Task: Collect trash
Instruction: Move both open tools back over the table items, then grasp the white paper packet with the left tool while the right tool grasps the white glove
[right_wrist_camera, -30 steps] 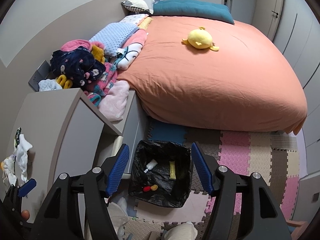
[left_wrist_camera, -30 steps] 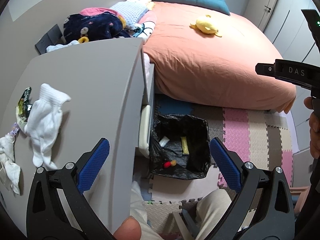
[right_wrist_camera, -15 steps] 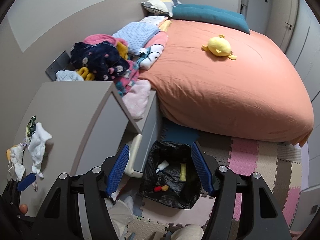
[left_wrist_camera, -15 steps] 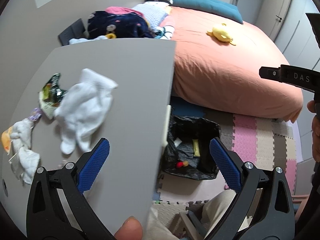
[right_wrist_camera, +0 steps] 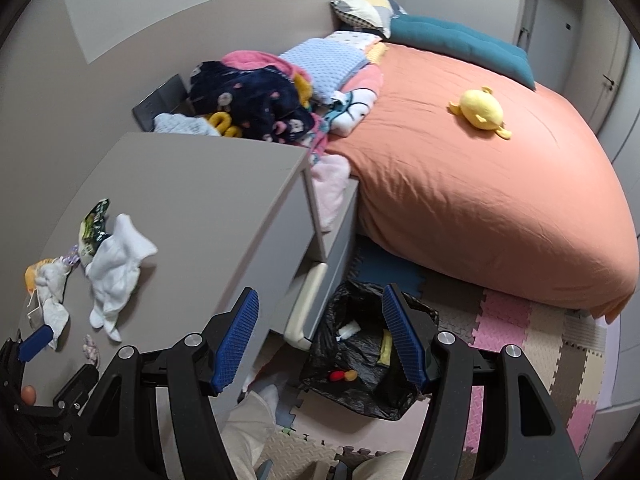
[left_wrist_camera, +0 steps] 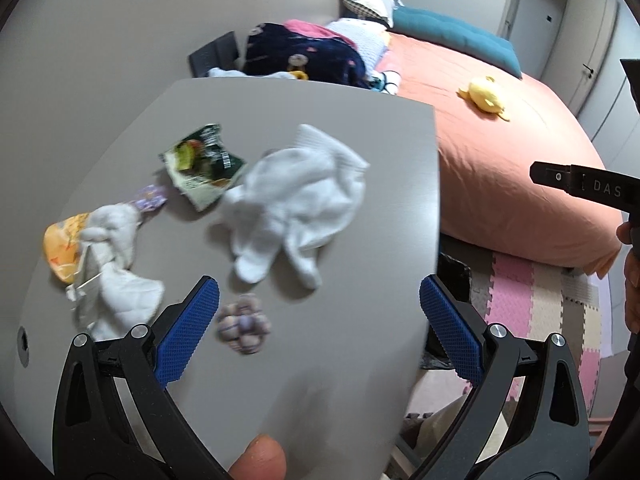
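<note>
Trash lies in a loose group on the grey desk (left_wrist_camera: 360,340): a green wrapper (left_wrist_camera: 202,164) toward the wall, a small purple wrapper (left_wrist_camera: 151,197) just beside it, an orange wrapper (left_wrist_camera: 62,246) at the far left, and a small crumpled purple-grey ball (left_wrist_camera: 242,325) nearest to the camera. Between them are white socks (left_wrist_camera: 298,200), which touch the green wrapper, and a second white cloth (left_wrist_camera: 114,276), which lies partly over the orange wrapper.

The left hand-held gripper (left_wrist_camera: 316,330) hangs above the desk, its blue pads spread wide and holding nothing; the ball is just beside its left pad. A fingertip shows at the bottom edge of this view.

The right hand-held gripper (right_wrist_camera: 322,344) is also released and empty. It is off the desk edge, over the floor, with a bin (right_wrist_camera: 416,320) lined with a black bag seen between its fingers. Inside the bin there are a white piece, a yellow piece and a small red and orange thing. The bin stands on the foam floor mat (right_wrist_camera: 520,332), just beside the desk drawers and near the bed (right_wrist_camera: 480,208).

On the bed, with its orange cover, lies a yellow plush toy (right_wrist_camera: 480,112), and a pile of clothes (right_wrist_camera: 256,100) is behind the desk.
</note>
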Motion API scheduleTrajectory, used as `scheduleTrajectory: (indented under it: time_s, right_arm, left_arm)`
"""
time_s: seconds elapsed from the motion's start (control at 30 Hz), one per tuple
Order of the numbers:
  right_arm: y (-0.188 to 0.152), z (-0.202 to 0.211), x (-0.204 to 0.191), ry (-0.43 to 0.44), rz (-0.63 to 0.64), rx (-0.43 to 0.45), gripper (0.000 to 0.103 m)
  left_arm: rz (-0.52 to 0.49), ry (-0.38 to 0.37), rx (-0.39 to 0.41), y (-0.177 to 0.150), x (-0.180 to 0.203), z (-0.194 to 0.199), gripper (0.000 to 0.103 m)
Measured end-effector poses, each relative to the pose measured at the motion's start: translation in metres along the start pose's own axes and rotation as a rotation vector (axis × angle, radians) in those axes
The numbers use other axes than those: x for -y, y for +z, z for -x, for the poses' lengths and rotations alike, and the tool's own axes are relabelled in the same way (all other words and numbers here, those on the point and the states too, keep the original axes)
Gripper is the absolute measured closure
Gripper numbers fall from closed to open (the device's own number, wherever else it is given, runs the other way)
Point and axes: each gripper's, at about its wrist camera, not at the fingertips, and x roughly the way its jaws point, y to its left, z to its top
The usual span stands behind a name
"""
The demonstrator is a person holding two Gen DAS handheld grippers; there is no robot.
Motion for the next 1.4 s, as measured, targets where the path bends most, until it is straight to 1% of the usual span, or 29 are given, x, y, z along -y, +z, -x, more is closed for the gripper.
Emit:
scheduleTrajectory:
  time_s: [0.13,0.4,0.53,0.63,0.73,0.9,0.97,1.03,1.1,1.17,1.2,1.23,1.3,1.4]
  right_arm:
    - [0.0,-0.002,-0.024,0.024,0.031,-0.004,0.038]
    - [-0.002,-0.009,-0.078,0.068,0.094,-0.009,0.038]
    - [-0.004,-0.018,-0.105,0.115,0.111,-0.033,0.038]
    - [-0.008,-0.025,-0.122,0.119,0.132,-0.047,0.038]
    - [-0.011,-0.029,-0.134,0.117,0.149,-0.055,0.038]
    - [-0.015,-0.037,-0.149,0.121,0.159,-0.068,0.038]
    - [-0.017,-0.04,-0.153,0.12,0.162,-0.074,0.038]
    - [-0.018,-0.043,-0.157,0.121,0.165,-0.081,0.038]
    - [-0.02,-0.045,-0.159,0.121,0.166,-0.087,0.038]
    - [-0.02,-0.048,-0.162,0.121,0.164,-0.091,0.038]
    - [-0.02,-0.05,-0.163,0.122,0.163,-0.094,0.038]
    - [-0.02,-0.052,-0.163,0.123,0.162,-0.097,0.038]
    - [-0.021,-0.055,-0.166,0.126,0.159,-0.101,0.038]
    - [-0.022,-0.06,-0.168,0.133,0.151,-0.108,0.038]
  left_arm:
    - [0.006,0.028,0.01,-0.006,-0.022,0.008,0.006]
    - [0.054,0.082,0.029,-0.02,-0.073,0.02,0.006]
    - [0.084,0.11,0.024,-0.028,-0.104,0.022,0.006]
    - [0.103,0.13,0.025,-0.033,-0.126,0.023,0.006]
    - [0.117,0.155,0.023,-0.039,-0.146,0.023,0.006]
    - [0.161,0.166,0.008,-0.045,-0.176,0.014,0.006]
    - [0.167,0.163,0.003,-0.045,-0.183,0.011,0.007]
    - [0.168,0.184,0.005,-0.045,-0.189,0.007,0.007]
    - [0.167,0.189,0.006,-0.045,-0.194,0.004,0.013]
    - [0.178,0.177,-0.001,-0.045,-0.199,0.0,0.028]
    - [0.182,0.169,-0.006,-0.045,-0.201,-0.001,0.032]
    - [0.188,0.157,-0.015,-0.044,-0.203,-0.004,0.039]
    - [0.198,0.145,-0.022,-0.044,-0.205,-0.007,0.04]
    - [0.176,0.167,0.007,-0.042,-0.203,-0.008,0.04]
